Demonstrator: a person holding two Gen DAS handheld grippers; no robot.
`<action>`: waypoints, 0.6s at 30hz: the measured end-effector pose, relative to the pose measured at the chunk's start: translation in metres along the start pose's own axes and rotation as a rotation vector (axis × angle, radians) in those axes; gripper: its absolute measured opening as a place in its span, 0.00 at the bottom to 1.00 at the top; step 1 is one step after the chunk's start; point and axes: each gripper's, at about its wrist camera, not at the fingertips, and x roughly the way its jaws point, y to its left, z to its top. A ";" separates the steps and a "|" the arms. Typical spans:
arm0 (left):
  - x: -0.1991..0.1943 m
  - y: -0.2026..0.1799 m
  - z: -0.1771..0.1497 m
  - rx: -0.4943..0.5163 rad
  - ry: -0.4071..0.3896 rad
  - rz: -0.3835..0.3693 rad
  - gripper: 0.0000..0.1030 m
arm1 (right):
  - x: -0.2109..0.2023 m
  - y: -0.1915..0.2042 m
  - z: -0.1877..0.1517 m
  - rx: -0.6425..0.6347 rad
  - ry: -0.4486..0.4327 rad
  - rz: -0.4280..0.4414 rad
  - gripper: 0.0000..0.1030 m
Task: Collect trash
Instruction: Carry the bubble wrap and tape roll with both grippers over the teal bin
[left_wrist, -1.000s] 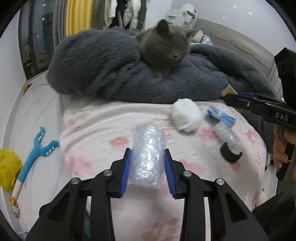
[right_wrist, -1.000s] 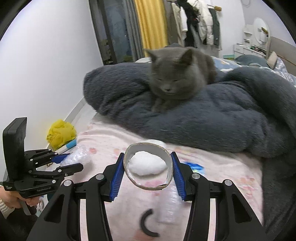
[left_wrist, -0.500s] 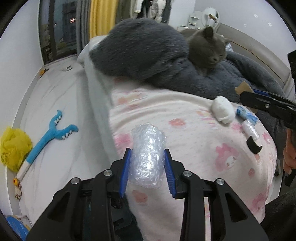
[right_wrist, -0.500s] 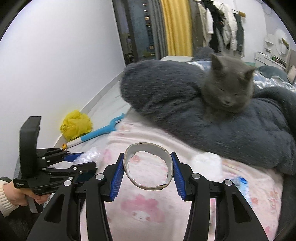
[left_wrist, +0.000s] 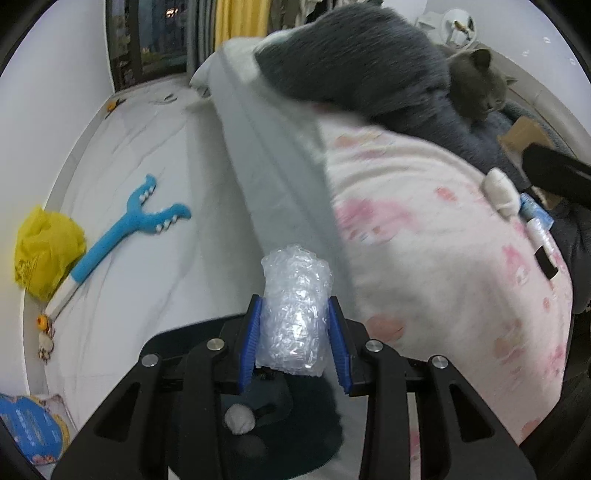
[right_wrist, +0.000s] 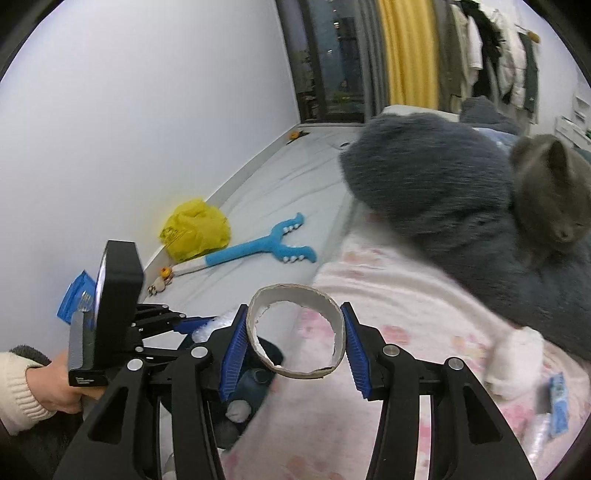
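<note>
My left gripper (left_wrist: 294, 345) is shut on a crumpled wad of clear bubble wrap (left_wrist: 295, 310), held off the left edge of the bed above a dark bin (left_wrist: 295, 424) with a small white ball inside. My right gripper (right_wrist: 293, 345) is shut on a cardboard tape ring (right_wrist: 295, 334), just over the bed's edge beside the same dark bin (right_wrist: 255, 376). The left gripper (right_wrist: 195, 325) shows at lower left in the right wrist view. On the pink bedspread (left_wrist: 424, 258) lie a white tissue wad (left_wrist: 500, 192), a blue wrapper (left_wrist: 535, 210), clear plastic and a black curved piece (left_wrist: 546, 262).
A grey cat (right_wrist: 550, 199) lies on a dark fluffy blanket (left_wrist: 369, 62) at the head of the bed. On the floor lie a blue toy (left_wrist: 122, 229), a yellow bag (left_wrist: 44, 251) and a blue packet (left_wrist: 26, 428). A wall runs along the left.
Both grippers have swung left off the bed with their loads. The floor and the dark bin have come into view below them; the cat and the trash have shifted right.
</note>
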 end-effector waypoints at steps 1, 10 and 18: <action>0.001 0.006 -0.003 -0.006 0.011 0.005 0.37 | 0.003 0.004 0.000 -0.005 0.004 0.003 0.48; 0.018 0.053 -0.034 -0.103 0.127 0.013 0.37 | 0.052 0.035 -0.016 -0.015 0.096 0.056 0.48; 0.034 0.084 -0.064 -0.181 0.244 -0.018 0.37 | 0.081 0.061 -0.014 -0.043 0.145 0.082 0.48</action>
